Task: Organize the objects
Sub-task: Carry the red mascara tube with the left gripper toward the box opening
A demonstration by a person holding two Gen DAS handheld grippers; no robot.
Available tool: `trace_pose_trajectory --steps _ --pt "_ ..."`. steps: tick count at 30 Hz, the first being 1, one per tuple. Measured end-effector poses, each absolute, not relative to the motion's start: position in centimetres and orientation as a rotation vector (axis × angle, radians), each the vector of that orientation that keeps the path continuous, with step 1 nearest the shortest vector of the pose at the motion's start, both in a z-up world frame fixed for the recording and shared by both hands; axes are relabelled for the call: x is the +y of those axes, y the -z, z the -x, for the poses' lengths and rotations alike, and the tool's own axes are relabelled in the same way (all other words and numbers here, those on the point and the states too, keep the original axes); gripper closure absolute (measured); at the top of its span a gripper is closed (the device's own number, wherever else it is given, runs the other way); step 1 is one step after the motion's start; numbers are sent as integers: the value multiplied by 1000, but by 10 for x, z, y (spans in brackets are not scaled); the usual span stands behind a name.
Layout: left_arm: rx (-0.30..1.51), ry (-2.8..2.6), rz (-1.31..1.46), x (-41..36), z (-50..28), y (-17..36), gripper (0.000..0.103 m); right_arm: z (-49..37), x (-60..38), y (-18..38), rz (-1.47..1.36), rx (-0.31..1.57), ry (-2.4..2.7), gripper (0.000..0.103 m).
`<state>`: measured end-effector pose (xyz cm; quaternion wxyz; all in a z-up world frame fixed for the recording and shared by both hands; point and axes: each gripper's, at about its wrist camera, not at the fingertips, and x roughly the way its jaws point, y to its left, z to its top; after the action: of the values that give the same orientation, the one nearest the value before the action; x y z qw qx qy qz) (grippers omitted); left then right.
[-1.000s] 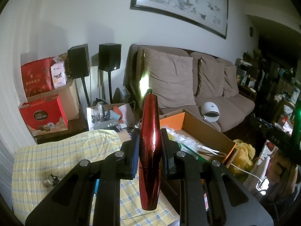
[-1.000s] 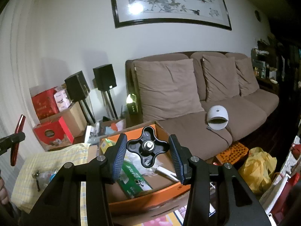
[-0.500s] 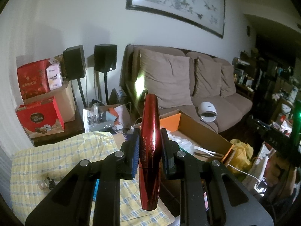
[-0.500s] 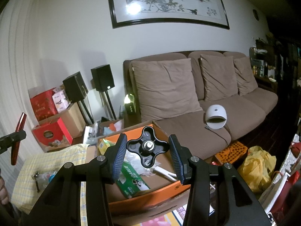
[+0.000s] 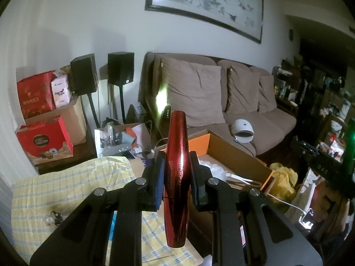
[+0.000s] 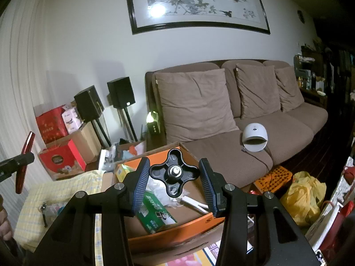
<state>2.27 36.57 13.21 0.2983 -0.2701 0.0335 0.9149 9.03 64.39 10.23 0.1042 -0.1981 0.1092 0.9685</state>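
Your left hand-held gripper (image 5: pixel 176 178) is clamped on a glossy red mascara tube (image 5: pixel 177 173), which stands nearly upright between the 2 pads, its ends reaching well above and below them. Your right hand-held gripper (image 6: pixel 175 182) is closed on a black 4-lobed knob (image 6: pixel 174 174) with a metal nut at its middle; the pads press on 2 opposite lobes. Both are held in the air over the edge of a surface covered with a yellow checked cloth (image 5: pixel 66 184), where a small dark item lies. Just beyond sits an open orange cardboard box (image 6: pixel 177 232) holding a green packet (image 6: pixel 155 212) and white stuffing. Behind it stands a brown sofa (image 6: pixel 255 137) with 3 cushions and a white domed device (image 6: pixel 254 136) on the seat.
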Motion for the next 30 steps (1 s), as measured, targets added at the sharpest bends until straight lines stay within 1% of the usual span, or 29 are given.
trace_pose_trajectory --steps 30 --pt "118 -2424 763 393 -2 -118 84 -77 639 -90 646 324 -2862 57"
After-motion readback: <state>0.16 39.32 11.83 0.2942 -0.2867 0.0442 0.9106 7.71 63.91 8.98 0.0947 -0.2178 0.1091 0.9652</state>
